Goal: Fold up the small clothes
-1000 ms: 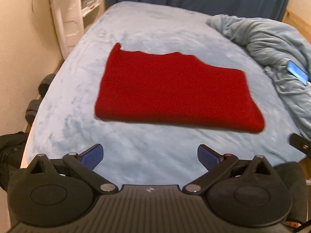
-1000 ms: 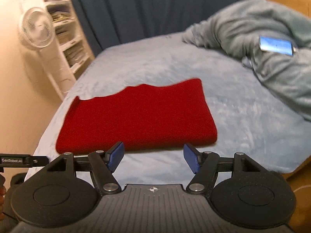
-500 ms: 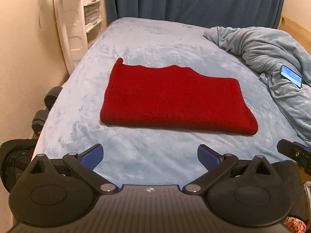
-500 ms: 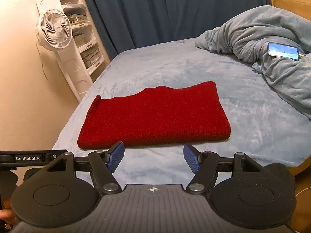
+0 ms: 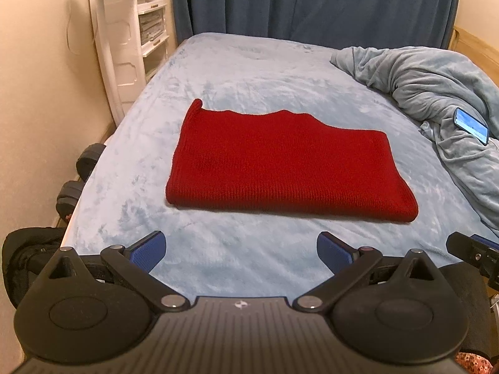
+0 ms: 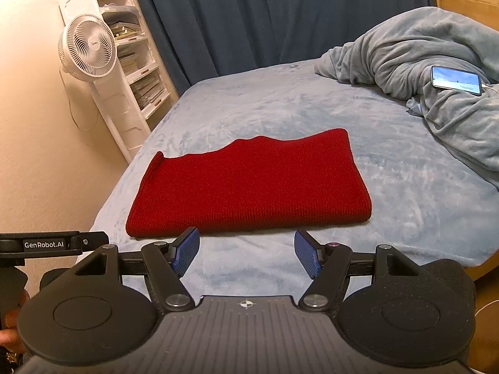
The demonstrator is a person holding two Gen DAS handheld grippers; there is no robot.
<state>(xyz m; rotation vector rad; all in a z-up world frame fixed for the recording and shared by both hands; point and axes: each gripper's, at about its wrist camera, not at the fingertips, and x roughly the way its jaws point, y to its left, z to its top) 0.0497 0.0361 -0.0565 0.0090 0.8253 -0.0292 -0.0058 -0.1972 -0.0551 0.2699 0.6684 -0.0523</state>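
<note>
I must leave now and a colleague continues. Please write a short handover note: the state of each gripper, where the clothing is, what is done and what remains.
Left gripper: open, empty, above the near edge of the bed, short of the garment.
Right gripper: open, empty, also just short of it.
Red knit garment: lies flat on the bed as a folded rectangle, near edge doubled, far edge wavy. Neither gripper touches it.
Done: at least one fold, apparently.
Left: possibly one more fold; I see no other small clothes.
Note: a phone lies on the bunched blanket.

You see a folded knitted garment (image 5: 280,168) in plain deep red on the pale blue plush bedcover (image 5: 249,71); behind that bedcover hangs a dark navy curtain (image 5: 312,0).
</note>
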